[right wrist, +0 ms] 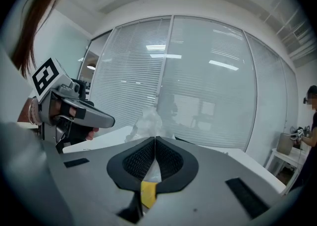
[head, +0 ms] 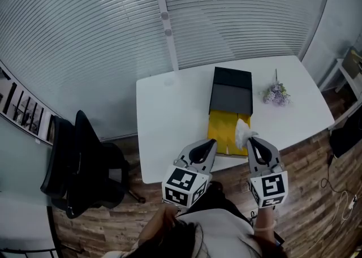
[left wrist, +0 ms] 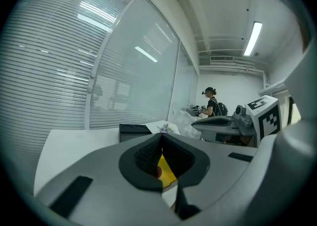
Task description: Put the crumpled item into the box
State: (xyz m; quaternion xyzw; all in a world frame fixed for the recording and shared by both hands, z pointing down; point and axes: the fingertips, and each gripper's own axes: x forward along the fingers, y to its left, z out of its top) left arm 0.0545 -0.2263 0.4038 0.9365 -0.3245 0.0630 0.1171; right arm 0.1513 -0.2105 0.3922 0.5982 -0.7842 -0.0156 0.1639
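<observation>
Crumpled item (head: 242, 130), white, sticks out past the right gripper's (head: 253, 142) tips, pinched there above the yellow box (head: 222, 129). The left gripper (head: 211, 145) is pressed together on nothing.

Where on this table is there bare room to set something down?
Widest bare patch: the table's left side, between its left edge and the black box and yellow box. A smaller one: right of the flowers. Crowded: the front middle, where the left hand-held gripper, right hand-held gripper and crumpled tissue hang by the yellow box.
</observation>
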